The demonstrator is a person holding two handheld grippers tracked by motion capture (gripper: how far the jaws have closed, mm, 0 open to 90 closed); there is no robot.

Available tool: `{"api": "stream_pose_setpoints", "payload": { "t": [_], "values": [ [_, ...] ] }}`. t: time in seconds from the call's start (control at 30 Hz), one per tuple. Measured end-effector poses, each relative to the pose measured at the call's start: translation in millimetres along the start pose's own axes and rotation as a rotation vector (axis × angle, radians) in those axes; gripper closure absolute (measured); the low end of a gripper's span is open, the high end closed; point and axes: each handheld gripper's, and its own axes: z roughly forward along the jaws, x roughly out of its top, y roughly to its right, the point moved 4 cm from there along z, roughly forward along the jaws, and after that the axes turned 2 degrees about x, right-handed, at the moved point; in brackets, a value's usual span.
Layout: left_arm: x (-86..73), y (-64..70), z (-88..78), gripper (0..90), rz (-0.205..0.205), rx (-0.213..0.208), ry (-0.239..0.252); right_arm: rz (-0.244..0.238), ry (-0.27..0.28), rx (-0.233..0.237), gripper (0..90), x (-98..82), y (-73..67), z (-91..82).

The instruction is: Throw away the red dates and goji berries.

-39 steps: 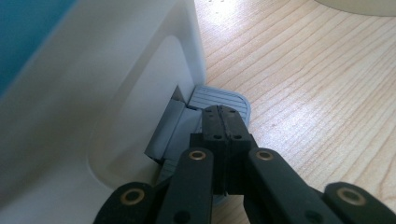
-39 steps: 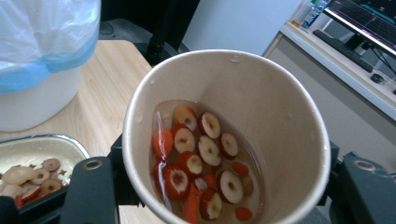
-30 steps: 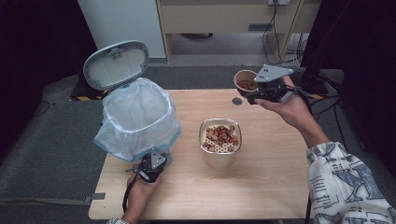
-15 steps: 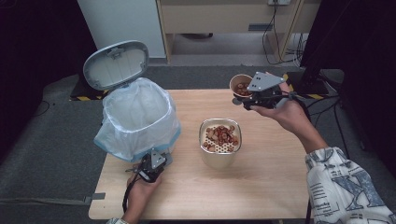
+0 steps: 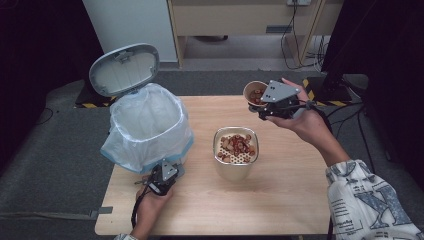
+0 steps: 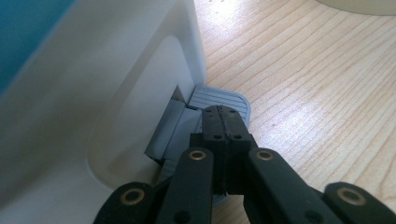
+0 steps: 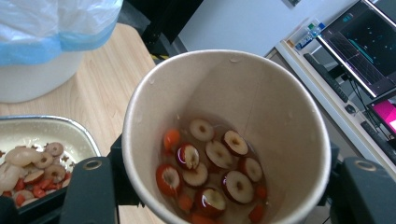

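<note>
Ideally the right tongs (image 5: 261, 102), clamped on the tan paper cup (image 7: 224, 135) of sliced red fruit, travel level toward nine o'clock to the bag-lined white pedal bin (image 5: 147, 125), while the closed left tongs (image 6: 223, 122) press its grey pedal (image 6: 219, 100).

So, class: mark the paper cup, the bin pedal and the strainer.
paper cup (image 7: 261, 93), right gripper view, inner wall.
bin pedal (image 6: 219, 99), left gripper view, ribbed top.
strainer (image 5: 236, 163), high view, front rim.

Bin (image 5: 147, 127) sits at 9 o'clock on the table (image 5: 280, 200), lid (image 5: 124, 69) up behind it. Strainer container (image 5: 236, 152) at table centre, just right of the bin. My left gripper (image 6: 223, 122) on the pedal (image 6: 219, 100) at the bin's 6 o'clock foot. My right gripper (image 5: 260, 102) holds the cup (image 5: 254, 93) at 1 o'clock, behind the container; fruit slices (image 7: 210, 168) in the cup.
</note>
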Motion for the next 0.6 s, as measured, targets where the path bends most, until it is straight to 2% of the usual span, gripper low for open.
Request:
{"api": "stream_pose_setpoints", "payload": {
  "t": [0.13,0.37,0.6],
  "values": [
    [0.0,0.0,0.0,89.4,0.000,0.000,0.000,0.007,-0.003,-0.003,34.8,-0.8,0.5,0.3],
    [0.0,0.0,0.0,89.3,0.001,0.000,0.000,-0.017,0.000,0.002,34.7,4.4,-5.1,1.8],
    [0.1,0.0,0.0,89.3,0.001,0.000,-0.001,-0.084,-0.030,-0.022,34.8,4.3,-10.3,3.0]
  ]
}}
